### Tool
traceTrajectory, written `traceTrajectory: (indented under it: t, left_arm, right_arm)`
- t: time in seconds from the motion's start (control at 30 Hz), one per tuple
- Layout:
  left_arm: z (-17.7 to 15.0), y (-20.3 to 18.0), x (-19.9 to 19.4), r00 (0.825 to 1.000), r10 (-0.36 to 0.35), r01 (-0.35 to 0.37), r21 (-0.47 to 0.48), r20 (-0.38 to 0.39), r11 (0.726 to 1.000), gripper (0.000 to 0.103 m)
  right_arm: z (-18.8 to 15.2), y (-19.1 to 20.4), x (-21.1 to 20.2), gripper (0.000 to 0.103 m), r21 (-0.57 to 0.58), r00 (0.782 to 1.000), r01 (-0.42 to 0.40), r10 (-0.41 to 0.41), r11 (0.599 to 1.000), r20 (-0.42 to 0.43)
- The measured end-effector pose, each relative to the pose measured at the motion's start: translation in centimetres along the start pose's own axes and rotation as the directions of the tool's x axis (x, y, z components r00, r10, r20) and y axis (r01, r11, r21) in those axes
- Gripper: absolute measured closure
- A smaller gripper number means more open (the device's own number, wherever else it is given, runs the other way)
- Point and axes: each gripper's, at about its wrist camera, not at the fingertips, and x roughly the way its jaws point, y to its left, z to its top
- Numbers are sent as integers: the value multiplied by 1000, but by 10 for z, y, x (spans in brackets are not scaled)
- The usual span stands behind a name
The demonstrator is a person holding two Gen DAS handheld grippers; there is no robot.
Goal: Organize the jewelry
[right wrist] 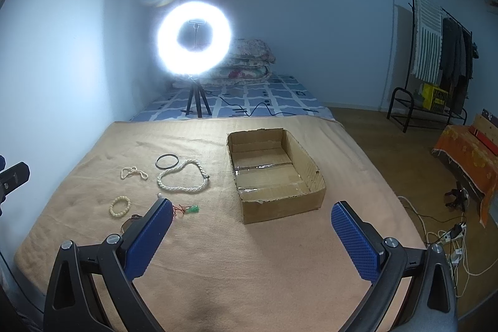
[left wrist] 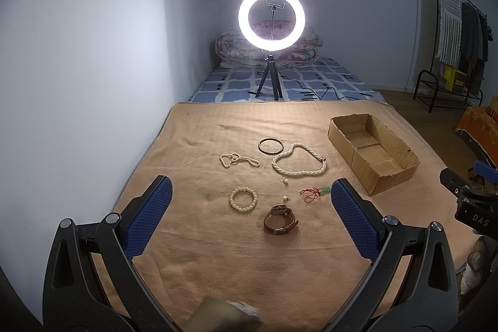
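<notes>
Jewelry lies on a tan blanket (left wrist: 218, 263): a brown-strap watch (left wrist: 280, 220), a cream bead bracelet (left wrist: 243, 198), a thick pearl necklace (left wrist: 298, 161), a thin pearl strand (left wrist: 238, 160), a black bangle (left wrist: 271, 146), two small earrings (left wrist: 284, 181) and a red cord with a green charm (left wrist: 314, 193). An empty cardboard box (left wrist: 372, 148) sits to the right, also in the right wrist view (right wrist: 274, 173). My left gripper (left wrist: 249, 195) is open above the watch and bracelet. My right gripper (right wrist: 252, 218) is open in front of the box.
A lit ring light on a tripod (left wrist: 271, 17) stands on the bed behind the blanket, with folded quilts (right wrist: 249, 61). A wall runs along the left. A clothes rack (right wrist: 442, 52), cables (right wrist: 448, 235) and an orange-covered seat (right wrist: 470, 154) are on the floor right.
</notes>
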Motion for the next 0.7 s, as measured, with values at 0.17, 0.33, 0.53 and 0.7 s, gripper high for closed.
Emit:
traceTrajectory:
  t: [0.17,0.33,0.53,0.7]
  left_arm:
    - [0,5,7,1000,-15,15,-10,-18,1000,0]
    - [1,14,21,998,-29,27,-35,-58,999,0]
    - [2,22,36,997,-7,3,-45,-78,999,0]
    - [1,31,51,997,7,-10,-36,-82,999,0]
  right_arm:
    - [1,-5,6,0,13,1000,-10,10,1000,-14]
    - [1,-8,13,0,27,999,-30,31,999,-24]
    - [2,-14,26,0,60,998,-38,41,997,-42]
    - [0,-16,38,0,97,998,-53,54,994,-12]
